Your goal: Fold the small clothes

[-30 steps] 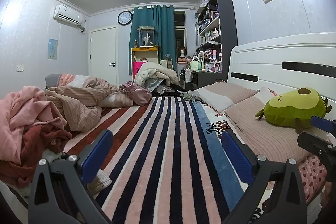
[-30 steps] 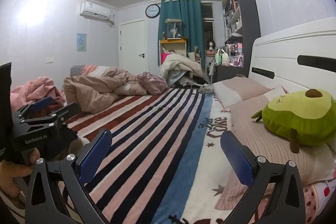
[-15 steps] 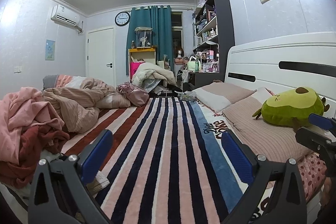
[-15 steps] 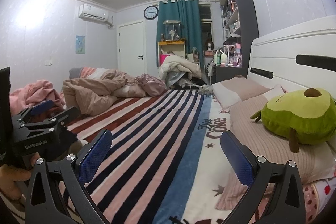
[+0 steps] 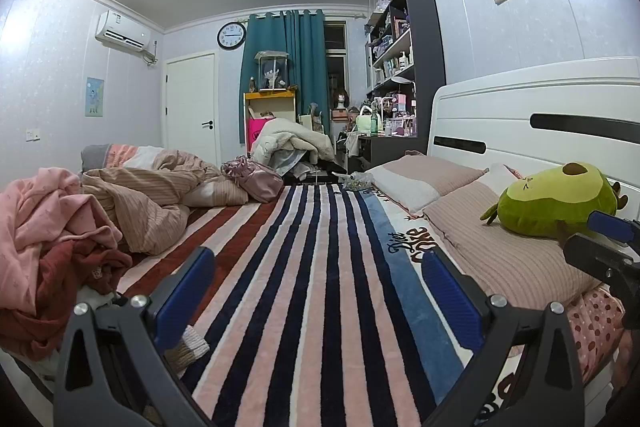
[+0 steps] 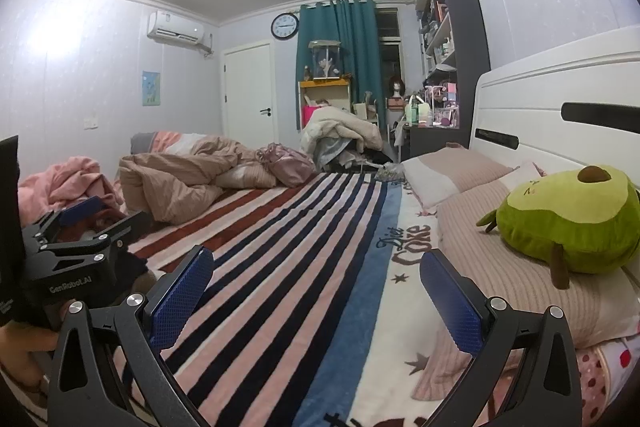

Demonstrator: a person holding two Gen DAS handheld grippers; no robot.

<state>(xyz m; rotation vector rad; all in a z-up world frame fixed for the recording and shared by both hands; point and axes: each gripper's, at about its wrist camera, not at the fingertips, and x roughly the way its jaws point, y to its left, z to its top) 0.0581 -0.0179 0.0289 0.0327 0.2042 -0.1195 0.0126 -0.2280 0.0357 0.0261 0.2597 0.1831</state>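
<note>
Item 1. Our left gripper (image 5: 318, 291): held low and roughly level over the bed, pointing along its length toward the far wall. Its blue-padded fingers (image 5: 182, 291) are spread wide with nothing between them. In the right wrist view the same tool shows at the left edge, with a hand (image 6: 28, 351) wrapped around its grip below.

Item 2. Our right gripper (image 6: 316, 293): same low, level pose, alongside the left one and nearer the headboard. Its fingers (image 6: 182, 293) are likewise spread wide and empty.

Item 3. Striped blanket (image 5: 304, 267): pink, white, navy and dark red bands running away between and beyond both pairs of fingers, with a blue band and lettering toward the right finger.

Item 4. Small clothes (image 5: 48, 243): a loose, unfolded heap of pink and dark red garments, left of the left gripper's left finger and just beyond it, not touched by either tool.

Item 5. Pillows (image 5: 504, 251): ribbed, dusty pink, right of the right fingers, lying against the white headboard (image 5: 540, 107).

Item 6. Avocado plush toy (image 6: 568, 223): green, resting on the nearer pillow.

Item 7. Crumpled beige duvet (image 5: 148, 195): beyond the clothes heap, ahead-left of the fingers.

Item 8. Pink satin bag (image 5: 256, 177): just beyond the duvet, touching it.

Item 9. Far wall: teal curtain (image 5: 296, 67), wall clock (image 5: 231, 35), white door (image 5: 192, 107).
</note>
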